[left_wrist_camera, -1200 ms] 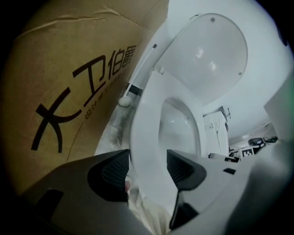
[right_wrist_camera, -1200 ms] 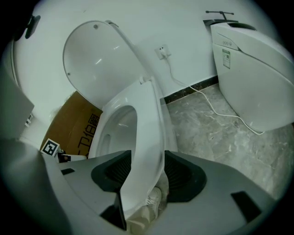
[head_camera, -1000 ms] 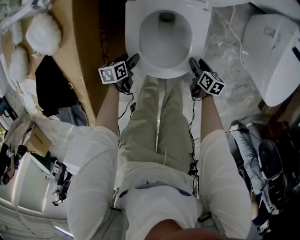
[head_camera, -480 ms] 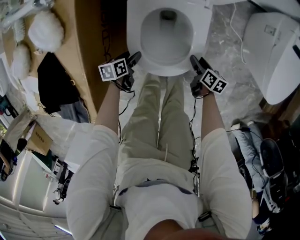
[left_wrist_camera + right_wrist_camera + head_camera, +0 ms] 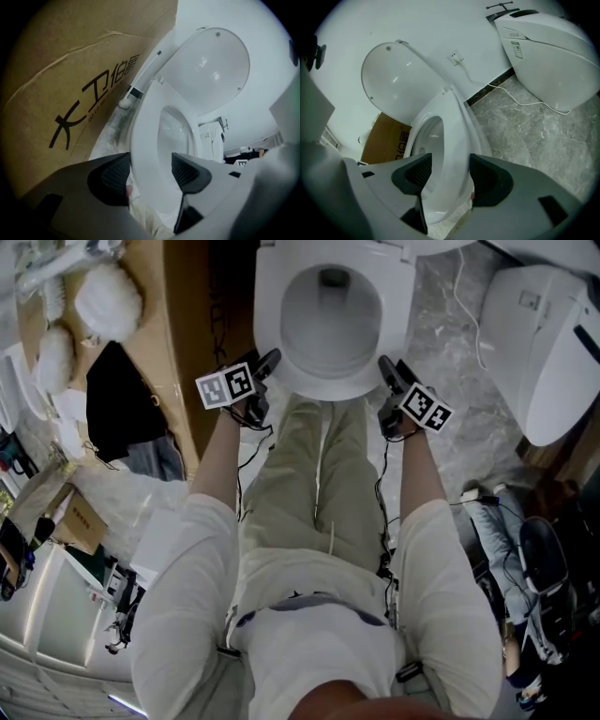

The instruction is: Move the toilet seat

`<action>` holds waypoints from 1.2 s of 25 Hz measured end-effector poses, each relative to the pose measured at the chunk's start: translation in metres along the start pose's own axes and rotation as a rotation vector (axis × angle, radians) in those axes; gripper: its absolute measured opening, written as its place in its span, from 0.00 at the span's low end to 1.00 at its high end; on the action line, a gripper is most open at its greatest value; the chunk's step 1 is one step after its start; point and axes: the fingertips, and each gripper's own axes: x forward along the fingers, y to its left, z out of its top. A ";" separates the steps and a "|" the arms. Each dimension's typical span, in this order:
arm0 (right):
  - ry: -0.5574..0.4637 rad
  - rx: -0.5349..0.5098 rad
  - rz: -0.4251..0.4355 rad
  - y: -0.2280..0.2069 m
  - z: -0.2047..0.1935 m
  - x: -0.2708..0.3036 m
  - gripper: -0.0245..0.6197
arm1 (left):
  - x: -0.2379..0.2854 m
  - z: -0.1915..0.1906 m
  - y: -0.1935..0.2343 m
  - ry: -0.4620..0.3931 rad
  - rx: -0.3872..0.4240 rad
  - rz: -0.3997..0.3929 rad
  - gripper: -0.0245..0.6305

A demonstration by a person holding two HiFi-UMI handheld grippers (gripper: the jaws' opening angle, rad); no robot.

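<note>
The white toilet seat (image 5: 330, 382) lies down on the bowl, and its lid (image 5: 206, 70) stands raised against the wall. My left gripper (image 5: 267, 360) is at the seat's front left, and the seat rim (image 5: 145, 154) passes between its open jaws (image 5: 150, 171). My right gripper (image 5: 386, 367) is at the front right. It also stands open (image 5: 450, 173), with the rim (image 5: 450, 140) filling most of the gap between its pads. Neither gripper visibly presses on the rim.
A tall cardboard box (image 5: 192, 334) stands close on the toilet's left. A second white toilet (image 5: 544, 343) sits at the right on the marble floor, with a white cable (image 5: 464, 296) trailing from the wall. Clothes, bags and cables lie at both sides of the person's legs.
Almost nothing has moved. Both grippers stay at the seat's front corners, and the head view has shifted only slightly.
</note>
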 end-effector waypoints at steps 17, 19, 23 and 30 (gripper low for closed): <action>-0.006 -0.005 0.062 0.038 0.021 -0.039 0.42 | -0.044 0.021 -0.033 -0.043 -0.030 -0.038 0.44; -0.011 -0.003 0.069 0.041 0.024 -0.043 0.42 | -0.049 0.024 -0.038 -0.049 -0.037 -0.045 0.44; -0.031 0.012 0.078 0.048 0.031 -0.050 0.42 | -0.057 0.029 -0.046 -0.051 -0.032 -0.054 0.44; -0.050 0.015 0.080 0.060 0.041 -0.060 0.41 | -0.070 0.039 -0.058 -0.062 -0.047 -0.064 0.44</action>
